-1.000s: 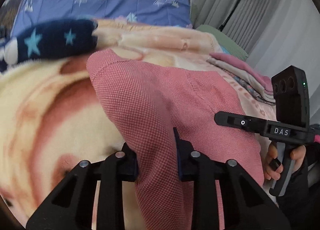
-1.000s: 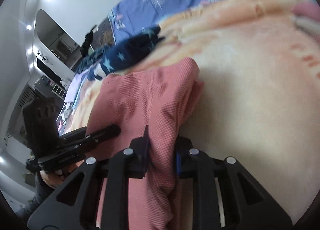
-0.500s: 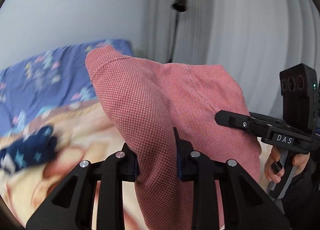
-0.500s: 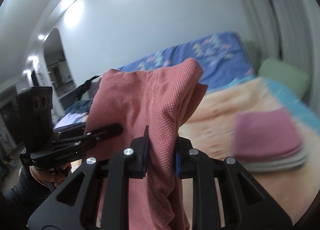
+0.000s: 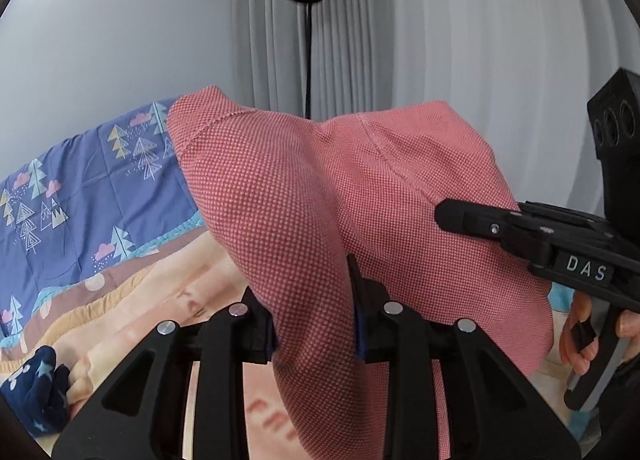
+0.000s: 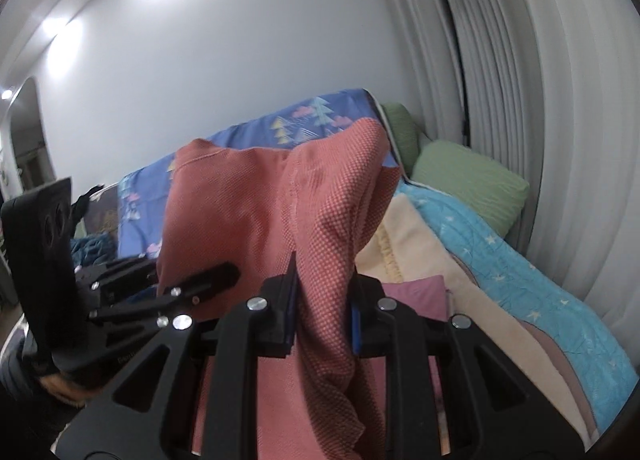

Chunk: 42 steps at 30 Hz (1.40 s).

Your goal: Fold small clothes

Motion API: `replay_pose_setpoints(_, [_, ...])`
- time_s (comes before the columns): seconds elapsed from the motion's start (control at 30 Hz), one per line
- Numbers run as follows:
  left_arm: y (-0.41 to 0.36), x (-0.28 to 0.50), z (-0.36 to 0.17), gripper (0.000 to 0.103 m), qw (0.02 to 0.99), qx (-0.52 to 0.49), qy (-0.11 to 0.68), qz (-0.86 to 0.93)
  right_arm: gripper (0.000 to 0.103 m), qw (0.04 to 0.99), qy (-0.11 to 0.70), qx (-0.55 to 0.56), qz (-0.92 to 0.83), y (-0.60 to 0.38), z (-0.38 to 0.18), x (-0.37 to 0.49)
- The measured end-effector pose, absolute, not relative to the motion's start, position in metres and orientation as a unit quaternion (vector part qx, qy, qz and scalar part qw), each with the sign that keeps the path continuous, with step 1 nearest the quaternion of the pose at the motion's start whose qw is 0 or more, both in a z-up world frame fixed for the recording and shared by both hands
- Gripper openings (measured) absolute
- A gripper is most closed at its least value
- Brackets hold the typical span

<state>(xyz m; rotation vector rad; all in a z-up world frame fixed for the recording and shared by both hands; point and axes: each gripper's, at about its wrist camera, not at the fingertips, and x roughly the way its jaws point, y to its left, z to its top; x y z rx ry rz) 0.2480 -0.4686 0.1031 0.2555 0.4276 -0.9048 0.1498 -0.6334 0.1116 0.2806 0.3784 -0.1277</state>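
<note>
Above bed: red garment [image 5: 288, 196] held up in the air, clear of the blanket [image 5: 160, 300], one gripper on each side.
bed [image 6: 500, 324]: peach blanket on top, blue tree-print quilt [image 5: 72, 188] at the far side, turquoise star cover [image 6: 520, 260] and green pillow [image 6: 468, 180] by the curtain [image 5: 440, 40]. Probably the surface the fold gets laid on.
red garment: small-check weave, salmon red, one stitched seam running diagonally in the left view. Bunched and draped, no flat panel showing. Hangs between the two grips and below them.
why lifted: my read is it's raised to let the cloth drop straight and shake out creases before laying it flat. Fold itself not yet started.
folded pile [image 6: 420, 292]: pink piece lying flat on the blanket behind the right grip, looks like finished work.
left gripper [image 5: 314, 300]: jaws pinching a thick roll of the red cloth, fabric fills the gap.
right gripper [image 6: 322, 304]: jaws pinching another bunch of it, cloth spilling down past the fingers.
navy star piece [image 5: 36, 388]: crumpled at the blanket's near left, likely waiting its turn.
risk: bulky pinches could slip or hide the true edges.
</note>
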Motion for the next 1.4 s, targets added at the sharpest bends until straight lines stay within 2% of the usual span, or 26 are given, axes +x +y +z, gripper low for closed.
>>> replay_pose_setpoints(0.07, [-0.485,0.263,0.092,0.032,0.87,0.128,0.215,-0.424,0.021,0.967,0.197,0.14,-0.077,-0.645,0.099,0.171])
replay_pose_setpoints(0.13, [-0.505,0.284,0.074,0.044,0.875,0.143,0.226,-0.404,0.025,0.963,0.21,0.138,-0.098,-0.661,0.079,0.19])
replay_pose_setpoints(0.17, [-0.513,0.294,0.06,0.062,0.881,0.16,0.231,-0.38,0.035,0.959,0.218,0.138,-0.115,-0.666,0.068,0.199])
replay_pose_setpoints(0.2, [-0.521,0.305,0.042,0.073,0.89,0.185,0.238,-0.341,0.048,0.95,0.236,0.141,-0.145,-0.675,0.052,0.211])
replay_pose_setpoints(0.23, [-0.521,0.311,0.025,0.073,0.889,0.199,0.249,-0.328,0.051,0.942,0.254,0.146,-0.166,-0.683,0.038,0.217])
replay_pose_setpoints(0.3, [-0.523,0.325,-0.015,0.074,0.868,0.217,0.298,-0.334,0.052,0.921,0.306,0.149,-0.188,-0.692,0.0,0.223])
replay_pose_setpoints(0.37, [-0.511,0.326,-0.046,0.077,0.875,0.207,0.28,-0.335,0.055,0.899,0.374,0.121,-0.194,-0.694,-0.049,0.23])
replay_pose_setpoints(0.4, [-0.507,0.322,-0.054,0.077,0.878,0.207,0.265,-0.341,0.058,0.905,0.36,0.126,-0.191,-0.693,-0.06,0.225])
replay_pose_setpoints(0.57, [-0.511,0.314,-0.065,0.072,0.891,0.204,0.246,-0.321,0.062,0.909,0.32,0.18,-0.199,-0.702,-0.081,0.214])
replay_pose_setpoints(0.73, [-0.507,0.299,-0.058,0.077,0.902,0.186,0.238,-0.308,0.073,0.909,0.306,0.177,-0.222,-0.697,-0.077,0.203])
replay_pose_setpoints(0.83, [-0.486,0.28,-0.042,0.087,0.908,0.162,0.232,-0.31,0.075,0.913,0.277,0.17,-0.246,-0.683,-0.059,0.181])
replay_pose_setpoints(0.87, [-0.479,0.273,-0.036,0.093,0.905,0.159,0.235,-0.317,0.075,0.909,0.27,0.179,-0.261,-0.678,-0.054,0.169])
replay_pose_setpoints(0.97, [-0.453,0.245,-0.018,0.102,0.9,0.159,0.227,-0.336,0.084,0.91,0.217,0.2,-0.291,-0.65,-0.037,0.115])
replay_pose_setpoints(1.1, [-0.412,0.196,0.002,0.102,0.904,0.155,0.205,-0.342,0.094,0.933,0.168,0.149,-0.281,-0.598,-0.013,0.055])
replay_pose_setpoints(1.27, [-0.36,0.146,0.018,0.102,0.918,0.135,0.178,-0.328,0.097,0.948,0.167,0.069,-0.263,-0.533,0.013,0.01])
replay_pose_setpoints(1.4, [-0.324,0.111,0.032,0.102,0.925,0.112,0.175,-0.319,0.101,0.952,0.139,0.059,-0.265,-0.486,0.029,-0.027])
